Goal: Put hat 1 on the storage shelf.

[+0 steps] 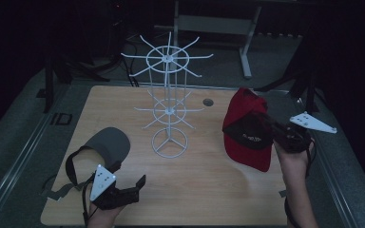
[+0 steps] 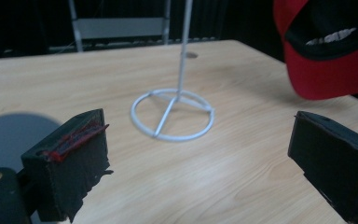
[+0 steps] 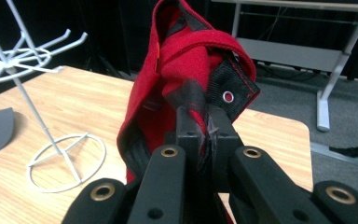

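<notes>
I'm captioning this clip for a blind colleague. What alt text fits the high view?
The right gripper holds a red cap lifted above a wooden table, right of a white wire hook stand. The left gripper waits open by a grey cap.

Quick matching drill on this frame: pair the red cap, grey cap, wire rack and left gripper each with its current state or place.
Column one:
1. red cap
2. grey cap
3. wire rack
4. left gripper

Column two:
a. stands upright mid-table
b. jaws open, holding nothing
c. pinched in the right gripper, lifted off the table
d. lies on the table at the left

Pairs: 1-c, 2-d, 3-a, 4-b
</notes>
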`<state>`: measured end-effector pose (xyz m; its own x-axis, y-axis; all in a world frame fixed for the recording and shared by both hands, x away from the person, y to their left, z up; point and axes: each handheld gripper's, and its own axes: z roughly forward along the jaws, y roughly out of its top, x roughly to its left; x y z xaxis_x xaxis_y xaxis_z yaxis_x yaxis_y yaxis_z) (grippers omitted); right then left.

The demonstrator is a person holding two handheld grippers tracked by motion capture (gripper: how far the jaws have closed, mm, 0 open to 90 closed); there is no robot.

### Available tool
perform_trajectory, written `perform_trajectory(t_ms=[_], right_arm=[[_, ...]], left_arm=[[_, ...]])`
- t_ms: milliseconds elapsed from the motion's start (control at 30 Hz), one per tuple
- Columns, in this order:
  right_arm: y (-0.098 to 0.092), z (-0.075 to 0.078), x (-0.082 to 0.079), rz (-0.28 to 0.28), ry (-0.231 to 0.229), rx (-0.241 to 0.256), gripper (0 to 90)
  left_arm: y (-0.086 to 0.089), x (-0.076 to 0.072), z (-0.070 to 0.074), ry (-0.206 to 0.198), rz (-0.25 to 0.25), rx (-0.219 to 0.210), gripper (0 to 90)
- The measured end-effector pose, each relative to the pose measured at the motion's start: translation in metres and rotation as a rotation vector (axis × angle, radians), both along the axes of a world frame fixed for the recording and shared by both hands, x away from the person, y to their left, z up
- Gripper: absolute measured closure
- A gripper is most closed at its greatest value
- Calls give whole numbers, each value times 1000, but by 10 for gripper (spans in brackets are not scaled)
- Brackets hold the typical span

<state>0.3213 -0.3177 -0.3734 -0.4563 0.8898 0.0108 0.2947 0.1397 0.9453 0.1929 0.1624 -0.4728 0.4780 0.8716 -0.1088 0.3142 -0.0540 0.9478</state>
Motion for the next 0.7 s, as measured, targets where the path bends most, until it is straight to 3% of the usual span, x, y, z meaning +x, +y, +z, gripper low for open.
perform_trajectory(t_ms=[167, 267, 533, 700], right_arm=[[2, 8, -12, 11, -21, 11, 861], [5, 10, -18, 22, -27, 19, 860], [11, 17, -33, 48, -43, 46, 860], [13, 20, -38, 58, -51, 54, 860]], left_arm=[[-17, 3, 21, -32, -38, -15, 53], [-29, 6, 34, -67, -73, 14, 53], [-60, 19, 63, -134, -156, 15, 60], [-82, 28, 76, -146, -210, 12, 60]])
